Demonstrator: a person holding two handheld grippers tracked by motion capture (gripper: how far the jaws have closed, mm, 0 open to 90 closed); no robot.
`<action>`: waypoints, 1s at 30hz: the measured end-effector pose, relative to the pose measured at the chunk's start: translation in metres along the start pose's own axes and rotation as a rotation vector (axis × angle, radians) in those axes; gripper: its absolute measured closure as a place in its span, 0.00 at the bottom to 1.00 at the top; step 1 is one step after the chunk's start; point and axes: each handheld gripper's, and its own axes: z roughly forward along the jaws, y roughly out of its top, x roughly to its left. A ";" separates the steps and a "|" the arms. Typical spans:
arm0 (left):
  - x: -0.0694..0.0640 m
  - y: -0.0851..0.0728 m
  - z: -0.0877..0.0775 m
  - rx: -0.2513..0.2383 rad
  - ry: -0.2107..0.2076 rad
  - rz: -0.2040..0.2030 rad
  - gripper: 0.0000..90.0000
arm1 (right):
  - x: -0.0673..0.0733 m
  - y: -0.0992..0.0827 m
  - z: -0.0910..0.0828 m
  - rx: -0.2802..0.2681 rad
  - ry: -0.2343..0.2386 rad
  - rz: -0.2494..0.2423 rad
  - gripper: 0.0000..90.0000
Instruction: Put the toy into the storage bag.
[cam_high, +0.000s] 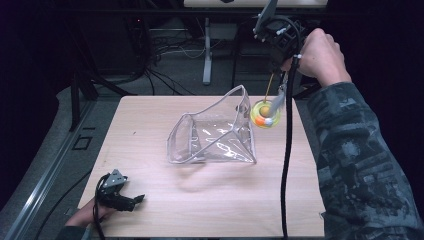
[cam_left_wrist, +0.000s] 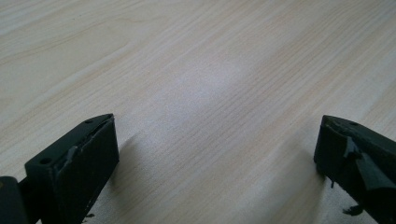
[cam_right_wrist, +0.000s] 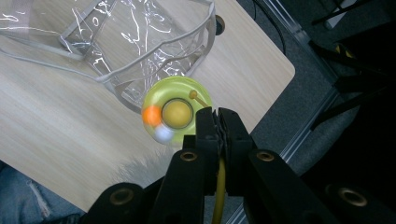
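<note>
We count one wooden table (cam_high: 210, 205). We count one clear plastic bag (cam_high: 215, 132) on it. We count one yellow-green ring toy (cam_right_wrist: 176, 112) hanging on a string, with one orange ball (cam_right_wrist: 152, 115) and one white ball (cam_right_wrist: 163, 133). We count two grippers, the left gripper (cam_high: 135, 201) and the right gripper (cam_right_wrist: 217, 122).

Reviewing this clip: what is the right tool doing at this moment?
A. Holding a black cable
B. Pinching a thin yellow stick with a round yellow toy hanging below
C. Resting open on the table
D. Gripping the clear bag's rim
B: the right tool is shut on the yellow stick, with the round toy dangling beside the clear bag.
</note>
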 end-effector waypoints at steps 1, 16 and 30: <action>0.000 0.000 0.000 0.000 0.000 0.000 0.00 | 0.001 0.001 -0.001 -0.002 0.002 -0.002 0.97; 0.000 0.000 0.000 0.001 0.000 0.000 0.00 | 0.014 0.023 -0.022 -0.039 -0.003 -0.042 0.97; 0.000 0.000 0.000 0.000 -0.001 -0.002 0.00 | 0.038 0.049 -0.034 -0.059 -0.013 -0.119 0.97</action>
